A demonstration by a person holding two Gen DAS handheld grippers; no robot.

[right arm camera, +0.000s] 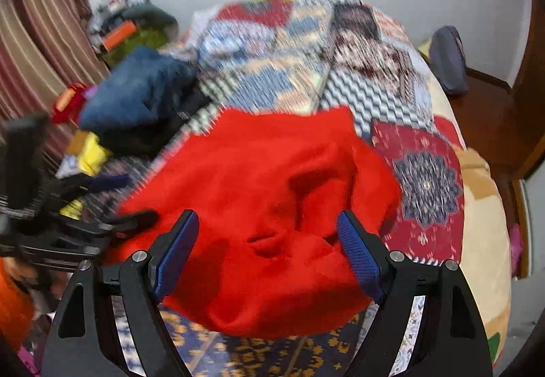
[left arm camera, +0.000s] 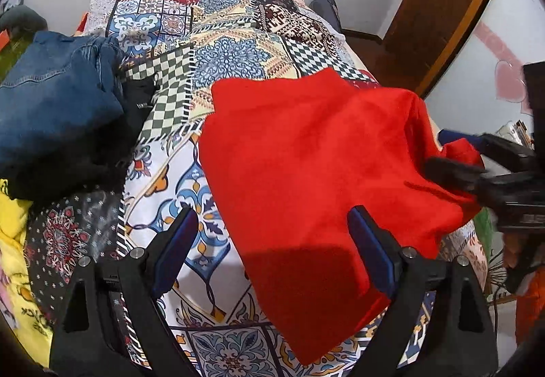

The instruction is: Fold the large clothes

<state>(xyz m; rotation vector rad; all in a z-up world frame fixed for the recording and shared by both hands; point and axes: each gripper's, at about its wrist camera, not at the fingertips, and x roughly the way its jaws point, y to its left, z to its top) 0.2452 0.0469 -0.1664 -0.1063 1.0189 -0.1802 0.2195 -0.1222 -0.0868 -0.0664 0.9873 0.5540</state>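
Red garment [right arm camera: 259, 206], blurred rightside only

- The garment [left arm camera: 306, 165] lies on the bedspread [left arm camera: 218, 60].
- The jeans [left arm camera: 51, 97] lie left of the garment, on a clothes pile [left arm camera: 68, 172].

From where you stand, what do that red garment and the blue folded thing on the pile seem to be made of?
The red garment looks like soft, matte fleece or brushed knit: fuzzy surface, no sheen, rounded folds. The blue folded piece looks like denim: mottled, faded blue with pale contrast stitching along a seam. Neither weave is sharp enough to be certain.
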